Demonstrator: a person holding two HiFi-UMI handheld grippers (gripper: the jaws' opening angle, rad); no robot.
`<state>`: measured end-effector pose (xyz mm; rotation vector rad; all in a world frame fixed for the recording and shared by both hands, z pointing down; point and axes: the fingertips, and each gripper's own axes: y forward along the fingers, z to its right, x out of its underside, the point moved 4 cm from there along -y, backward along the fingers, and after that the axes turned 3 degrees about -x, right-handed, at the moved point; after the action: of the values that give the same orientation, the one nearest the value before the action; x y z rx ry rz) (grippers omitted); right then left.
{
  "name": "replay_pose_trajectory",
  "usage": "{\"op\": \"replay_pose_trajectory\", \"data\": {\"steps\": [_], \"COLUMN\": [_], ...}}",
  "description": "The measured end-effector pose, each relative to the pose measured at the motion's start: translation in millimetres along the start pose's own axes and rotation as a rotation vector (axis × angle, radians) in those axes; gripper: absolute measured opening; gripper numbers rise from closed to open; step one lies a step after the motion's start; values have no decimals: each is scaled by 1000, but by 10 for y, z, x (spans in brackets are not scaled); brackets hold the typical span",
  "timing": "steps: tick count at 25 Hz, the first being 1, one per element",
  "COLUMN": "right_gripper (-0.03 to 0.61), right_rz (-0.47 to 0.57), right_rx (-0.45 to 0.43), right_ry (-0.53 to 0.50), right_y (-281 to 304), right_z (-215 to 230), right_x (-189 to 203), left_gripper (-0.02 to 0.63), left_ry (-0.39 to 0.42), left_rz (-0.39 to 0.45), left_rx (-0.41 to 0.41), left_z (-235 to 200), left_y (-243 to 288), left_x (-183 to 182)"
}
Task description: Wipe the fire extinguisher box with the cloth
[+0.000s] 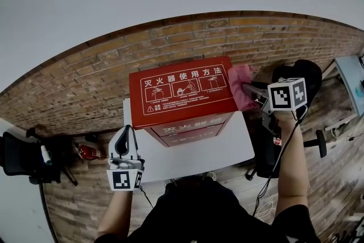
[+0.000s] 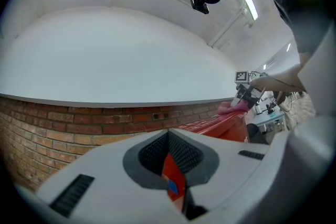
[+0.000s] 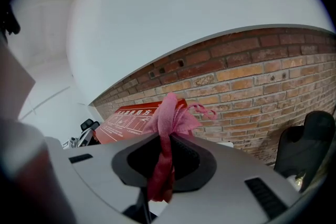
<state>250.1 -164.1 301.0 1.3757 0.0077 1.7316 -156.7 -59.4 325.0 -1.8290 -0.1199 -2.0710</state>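
One red fire extinguisher box (image 1: 182,94) stands on the single white table (image 1: 227,151), toward its far edge. It is shut, so its inside cannot be seen, and one pink cloth (image 1: 241,86) lies against the box's upper right edge. Of the two claws, the right claw (image 1: 251,91) pinches that cloth, with a bunch of it standing between its jaws. The left claw (image 1: 124,144) has its jaws pressed together at the table's left edge, close to the near-left corner and apart from the box.
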Motion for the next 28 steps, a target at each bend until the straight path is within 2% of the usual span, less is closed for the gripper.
{"op": "replay_pose_trajectory", "data": {"steps": [3,10,16,19,22,28], "right_gripper": [64,64,64,64,64,64], "right_rz": [36,133,224,249,267,300], "right_rx": [-22,-150,-238,-261,-295,-319], "right_ry": [25,82,139,160,180,208], "right_y": [-42,-120,-204,-183,-167,-160], "right_z": [158,328,497,576,619,701], "right_x": [26,46,-12,-3,29,62], "left_gripper": [28,28,28,28,28,28], "left_ry": [-4,-11,20,87,199,433], "left_rz": [-17,-61,-98,-95,-87,-16], "left_rx": [-38,-134,-200,-236,-242,-109], "left_z": [14,82,259,328,407,638], "left_y": [3,-50,-179,-263,-279,99], "left_x": [8,22,8,-80,-258,-723]}}
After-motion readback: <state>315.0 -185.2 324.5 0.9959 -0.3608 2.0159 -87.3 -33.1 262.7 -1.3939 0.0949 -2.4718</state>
